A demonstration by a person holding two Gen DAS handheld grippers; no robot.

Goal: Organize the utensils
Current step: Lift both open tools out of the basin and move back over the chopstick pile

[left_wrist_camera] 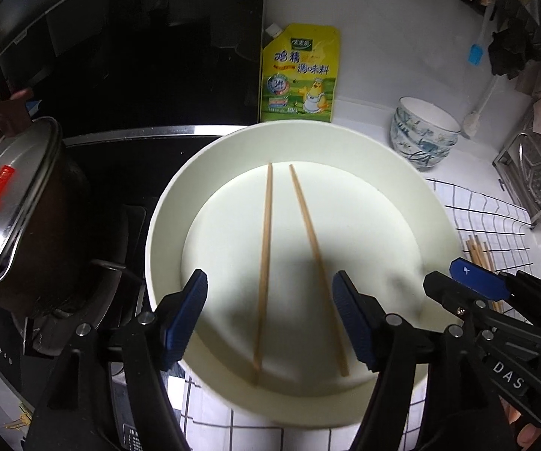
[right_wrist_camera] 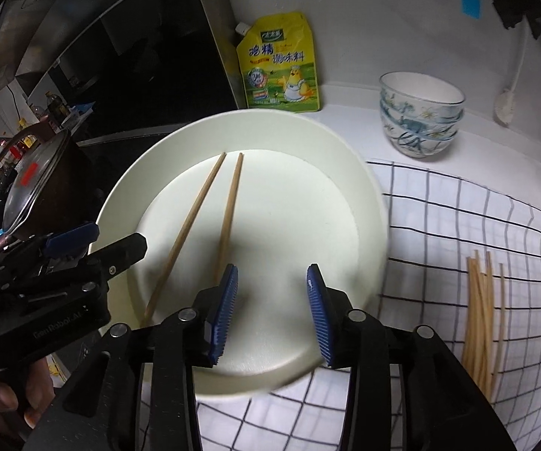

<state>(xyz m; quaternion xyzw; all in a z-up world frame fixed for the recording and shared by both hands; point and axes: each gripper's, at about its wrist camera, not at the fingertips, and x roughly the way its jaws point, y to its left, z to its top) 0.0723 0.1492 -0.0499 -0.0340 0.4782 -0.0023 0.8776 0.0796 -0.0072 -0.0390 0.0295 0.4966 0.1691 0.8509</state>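
Covering white counter (right_wrist_camera: 345,112): checked cloth (right_wrist_camera: 458,225)

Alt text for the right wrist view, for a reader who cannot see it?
Two wooden chopsticks lie in a round white plate, below the open right tool. More chopsticks lie on a white checked cloth at right.

Two chopsticks (left_wrist_camera: 289,263) are laid in the plate (left_wrist_camera: 165,203); a pouch (left_wrist_camera: 298,75) is stood behind it, stacked bowls (left_wrist_camera: 422,133) and a chopstick bundle (right_wrist_camera: 482,319) to its right.
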